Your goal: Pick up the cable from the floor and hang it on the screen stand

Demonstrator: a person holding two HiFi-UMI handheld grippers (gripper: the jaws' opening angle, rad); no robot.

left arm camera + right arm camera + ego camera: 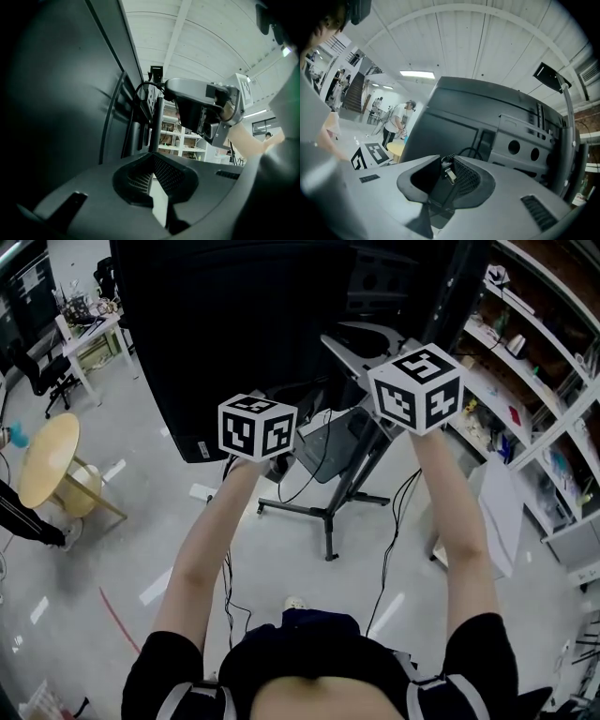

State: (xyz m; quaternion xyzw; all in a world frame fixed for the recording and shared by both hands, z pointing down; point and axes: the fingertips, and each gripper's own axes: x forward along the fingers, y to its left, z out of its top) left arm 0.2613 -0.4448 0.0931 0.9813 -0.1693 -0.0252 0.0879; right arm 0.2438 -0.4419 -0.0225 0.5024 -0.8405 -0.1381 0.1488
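Black cable: the plug end, with a bare metal tip, is clamped between the fingers of your right gripper. A loop of it curls just past the jaws, in front of the back of the screen. The held end is up off the floor, near the post of the stand; whether the loop touches the screen cannot be told

Your left gripper: fingers together at the tips, nothing seen between them

Writing: none legible. The left cube and right cube carry black-and-white square markers. A pale label at the screen's lower corner is too small to read

Containers: the shelves on your right hold small items, too small to tell
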